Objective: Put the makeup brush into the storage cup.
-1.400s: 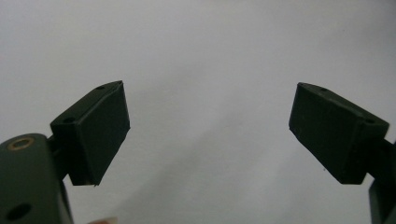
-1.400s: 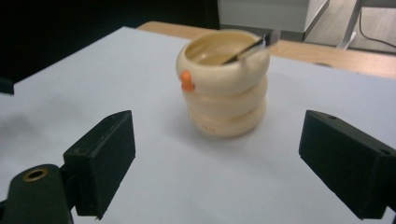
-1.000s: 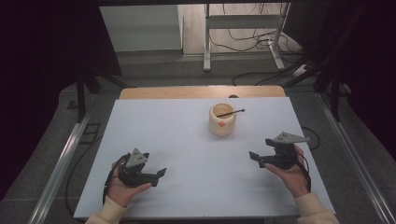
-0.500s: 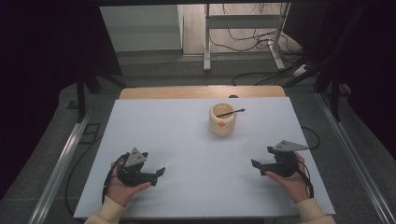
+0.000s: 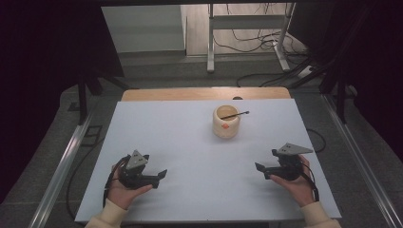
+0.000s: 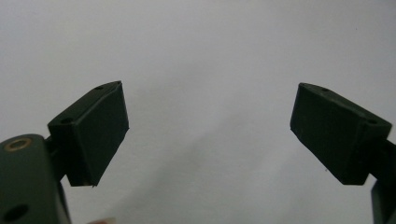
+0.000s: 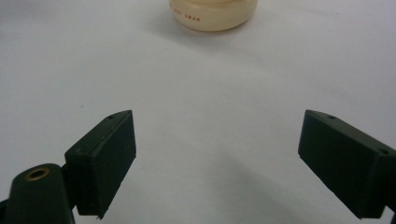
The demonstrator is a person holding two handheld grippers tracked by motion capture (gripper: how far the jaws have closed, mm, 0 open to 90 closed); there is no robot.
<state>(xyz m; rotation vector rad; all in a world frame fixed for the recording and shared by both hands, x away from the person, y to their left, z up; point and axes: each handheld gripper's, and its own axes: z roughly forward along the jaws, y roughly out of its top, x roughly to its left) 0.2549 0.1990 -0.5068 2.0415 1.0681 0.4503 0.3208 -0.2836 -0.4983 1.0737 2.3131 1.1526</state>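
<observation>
A cream round cup stands on the white table right of centre, towards the back. A thin dark stick lies across its rim. The cup's base shows at the top of the right gripper view. My left gripper rests low at the front left, held in a hand, jaws wide apart over bare table. My right gripper sits at the front right, also open, pointing towards the table's middle with nothing between its jaws.
A wooden strip runs along the table's far edge. Metal rails flank both sides. Beyond the table are a metal stand and loose cables on the floor.
My right gripper has dropped lower and come slightly nearer the front edge. The left gripper has stayed put.
</observation>
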